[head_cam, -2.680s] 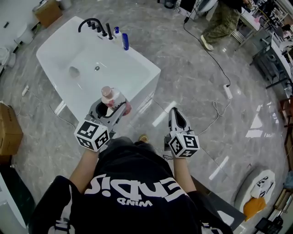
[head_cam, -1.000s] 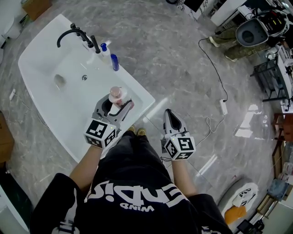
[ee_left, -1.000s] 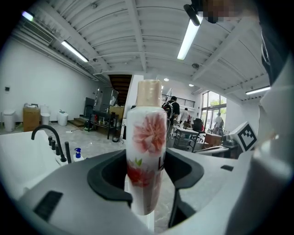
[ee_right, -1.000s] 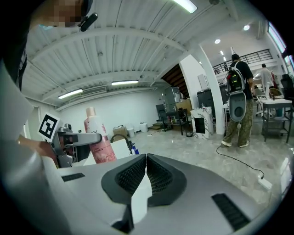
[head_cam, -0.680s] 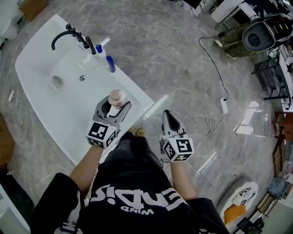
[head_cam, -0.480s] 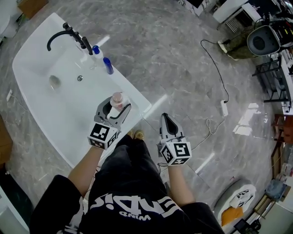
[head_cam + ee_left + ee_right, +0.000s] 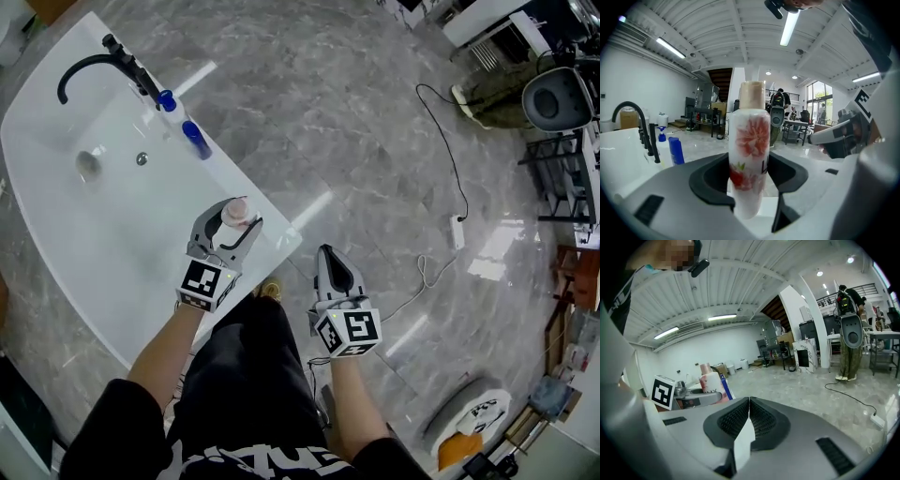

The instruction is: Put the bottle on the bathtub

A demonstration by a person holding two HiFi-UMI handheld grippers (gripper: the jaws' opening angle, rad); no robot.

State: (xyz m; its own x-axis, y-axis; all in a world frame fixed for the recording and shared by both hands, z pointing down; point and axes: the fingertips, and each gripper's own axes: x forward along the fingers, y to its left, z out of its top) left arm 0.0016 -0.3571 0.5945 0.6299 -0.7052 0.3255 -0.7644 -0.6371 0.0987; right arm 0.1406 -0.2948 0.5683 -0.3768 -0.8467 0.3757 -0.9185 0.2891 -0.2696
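Observation:
The bottle (image 7: 234,214) (image 7: 749,154) is white with red flowers and a pink cap, and it stands upright between the jaws of my left gripper (image 7: 228,217) (image 7: 750,183), which is shut on it. It hangs over the right rim of the white bathtub (image 7: 112,225), near the tub's front corner. In the right gripper view the bottle (image 7: 708,380) shows at the left. My right gripper (image 7: 336,272) (image 7: 749,408) is shut with nothing in it, and it hangs over the grey floor to the right of the tub.
A black tap (image 7: 94,66) stands at the tub's far end, with a blue bottle (image 7: 196,141) and a blue-capped pump bottle (image 7: 166,100) on the rim beside it. A cable and power strip (image 7: 458,231) lie on the floor to the right. A person (image 7: 846,333) stands far off.
The person has stepped toward the tub. My left gripper has carried the bottle from beside the tub's corner to above its right rim. The right gripper stayed shut alongside.

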